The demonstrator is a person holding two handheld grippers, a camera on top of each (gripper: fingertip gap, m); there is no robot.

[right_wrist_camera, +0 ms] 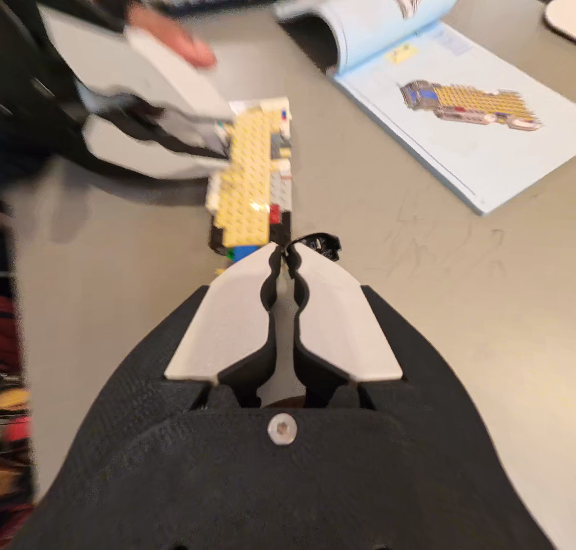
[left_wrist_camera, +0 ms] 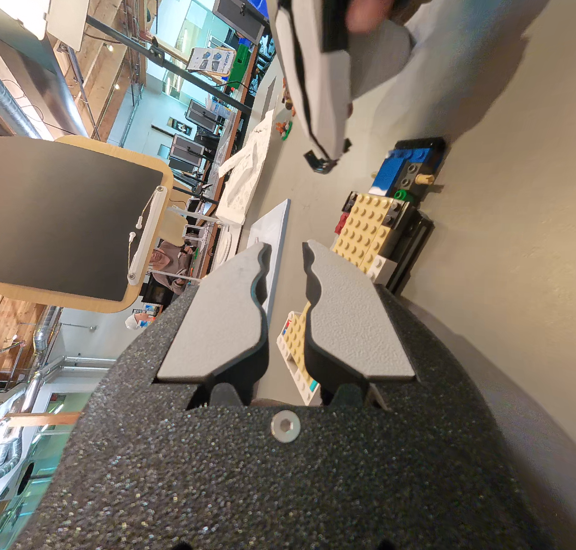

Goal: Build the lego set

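pinching a small black piece (right_wrist_camera: 324,246), the right gripper (right_wrist_camera: 285,251) hovered just beside the brick model (right_wrist_camera: 246,189); the left gripper (left_wrist_camera: 286,248) clamped that model's far end.

Motion blur smears the other hand-held gripper (right_wrist_camera: 218,129) beside the brick model (right_wrist_camera: 249,176).

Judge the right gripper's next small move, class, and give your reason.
Probably ease the right gripper toward the brick model: its fingers pinch a small black piece just off the model's black end, with the left gripper at the far end.
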